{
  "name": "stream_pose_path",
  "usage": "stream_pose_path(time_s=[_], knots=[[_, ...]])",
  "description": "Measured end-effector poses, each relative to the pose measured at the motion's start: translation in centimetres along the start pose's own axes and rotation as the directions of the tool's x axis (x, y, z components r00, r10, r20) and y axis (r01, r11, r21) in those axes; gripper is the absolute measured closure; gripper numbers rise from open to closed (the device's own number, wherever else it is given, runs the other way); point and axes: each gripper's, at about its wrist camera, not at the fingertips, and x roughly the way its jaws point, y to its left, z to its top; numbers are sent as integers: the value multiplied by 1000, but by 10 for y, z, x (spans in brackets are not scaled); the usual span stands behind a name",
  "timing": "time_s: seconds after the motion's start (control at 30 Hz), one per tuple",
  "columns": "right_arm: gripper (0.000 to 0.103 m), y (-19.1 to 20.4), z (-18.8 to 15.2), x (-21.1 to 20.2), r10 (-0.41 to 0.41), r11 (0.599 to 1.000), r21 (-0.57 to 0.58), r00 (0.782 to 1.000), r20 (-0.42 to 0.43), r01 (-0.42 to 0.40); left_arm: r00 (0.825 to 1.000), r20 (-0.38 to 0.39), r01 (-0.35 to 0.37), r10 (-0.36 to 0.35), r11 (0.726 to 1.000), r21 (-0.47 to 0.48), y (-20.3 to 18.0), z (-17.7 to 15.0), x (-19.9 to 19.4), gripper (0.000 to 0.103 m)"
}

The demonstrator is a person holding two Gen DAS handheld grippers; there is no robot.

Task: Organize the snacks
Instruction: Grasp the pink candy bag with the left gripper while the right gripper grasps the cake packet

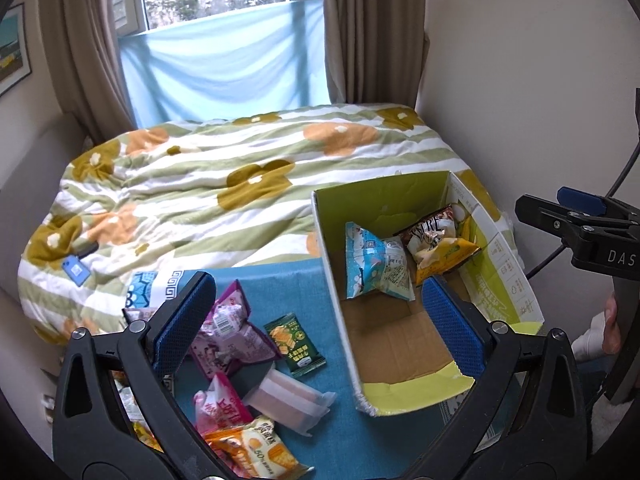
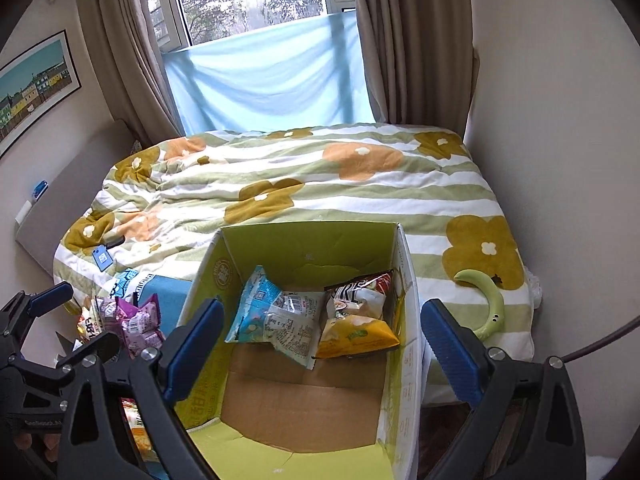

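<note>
An open cardboard box (image 1: 508, 276) (image 2: 304, 248) with green inner walls stands on a blue mat (image 1: 360, 440). Inside lie a light-blue packet (image 1: 374, 268) (image 2: 276, 316), a brown packet (image 1: 434, 230) (image 2: 360, 294) and a yellow packet (image 1: 444, 258) (image 2: 356, 334). Left of the box lie loose snacks: purple packets (image 1: 232, 332) (image 2: 140, 320), a dark green packet (image 1: 294, 344), a clear-wrapped pink wafer pack (image 1: 288, 400), a pink packet (image 1: 220, 404) and an orange packet (image 1: 252, 452). My left gripper (image 1: 316, 320) is open above the loose snacks and the box's left wall. My right gripper (image 2: 320, 344) is open and empty above the box.
The mat and box sit at the foot of a bed with a flowered quilt (image 1: 240, 184) (image 2: 320, 184). A blue tag (image 1: 76, 270) and a green curved object (image 2: 490, 300) lie on the quilt. Walls and curtains stand behind and to the right.
</note>
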Motion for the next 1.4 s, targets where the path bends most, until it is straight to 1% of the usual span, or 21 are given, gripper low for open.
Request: stream_pose_path(time_s=[0.1,0.23,0.33,0.47,0.57,0.67,0.8,0.9,1.0,1.07,1.13,1.2,1.23,1.4], knots=[[5,17,-13,-27,-12,1000,24,999,49,10,1000,21,-11,11,1000,3,21,-11,-23,1],[5,44,-32,-52,-14,999,54,997,79,10,999,31,-13,14,1000,-25,56,-32,-50,1],[5,66,-49,-64,-2,998,57,997,79,-3,999,30,-33,35,998,-45,84,-52,-67,1],[5,99,-72,-72,21,998,55,997,77,-26,999,6,-44,45,995,-90,126,-86,-88,1],[5,124,-91,-73,56,996,63,997,60,-60,998,-12,-60,59,992,-114,152,-110,-98,1],[5,148,-111,-69,87,994,69,995,40,-89,998,-40,-63,58,988,-139,177,-134,-100,1],[5,176,-133,-59,130,989,75,992,5,-130,996,-74,-60,48,981,-183,198,-164,-95,1],[5,191,-145,-45,165,983,79,986,-20,-163,998,-62,-40,27,976,-216,199,-187,-88,1],[5,198,-159,-21,192,979,88,979,-62,-187,997,-69,-45,30,972,-229,190,-207,-74,1],[5,203,-169,-6,220,973,96,971,-97,-210,996,-86,-44,24,968,-245,183,-217,-60,1],[5,205,-176,13,240,969,95,961,-140,-228,994,-107,-30,2,964,-262,177,-226,-42,4],[5,207,-181,31,256,966,90,950,-180,-243,990,-144,-35,-5,962,-269,172,-230,-22,15],[5,208,-183,39,266,963,91,944,-196,-253,987,-161,-39,-5,962,-271,171,-232,-13,17],[5,212,-193,77,317,948,94,910,-266,-303,974,-225,-81,17,957,-278,165,-242,24,18]])
